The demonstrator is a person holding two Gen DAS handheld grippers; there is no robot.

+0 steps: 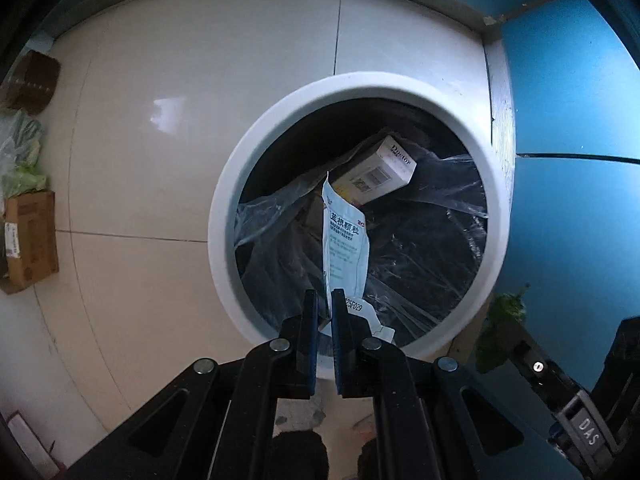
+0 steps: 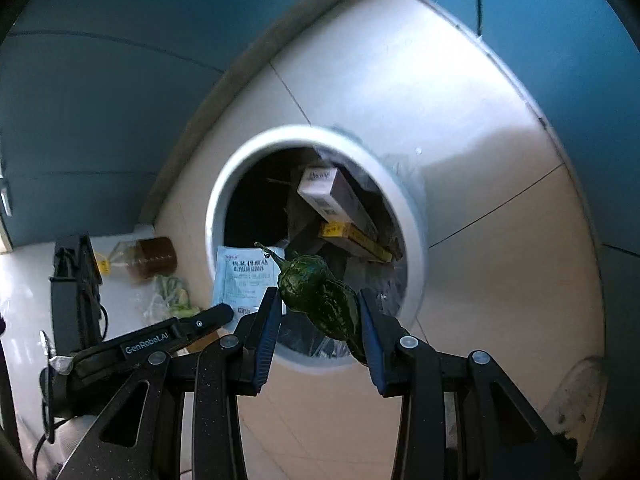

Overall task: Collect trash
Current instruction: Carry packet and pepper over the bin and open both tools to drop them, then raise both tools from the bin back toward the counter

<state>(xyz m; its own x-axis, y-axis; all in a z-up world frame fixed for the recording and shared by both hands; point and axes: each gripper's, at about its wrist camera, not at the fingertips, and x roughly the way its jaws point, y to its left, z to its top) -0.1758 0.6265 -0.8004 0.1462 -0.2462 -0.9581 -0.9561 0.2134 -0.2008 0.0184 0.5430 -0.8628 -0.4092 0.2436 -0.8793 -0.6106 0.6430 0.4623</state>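
A white round bin (image 1: 228, 216) with a clear liner stands on the tiled floor; it also shows in the right wrist view (image 2: 416, 216). A white carton (image 1: 380, 172) lies inside. My left gripper (image 1: 325, 296) is shut on a light blue medicine sachet (image 1: 345, 240) and holds it over the bin's opening; the sachet shows in the right wrist view (image 2: 244, 276). My right gripper (image 2: 318, 300) is shut on a dark green wrinkled pepper (image 2: 320, 296) and holds it above the bin's near rim.
On the floor at the left lie a brown cardboard box (image 1: 30, 236), a bag of green scraps (image 1: 22, 152) and a brown packet (image 1: 32, 80). Blue walls (image 1: 572, 160) close in beside the bin. A yellow box (image 2: 356, 240) lies inside the bin.
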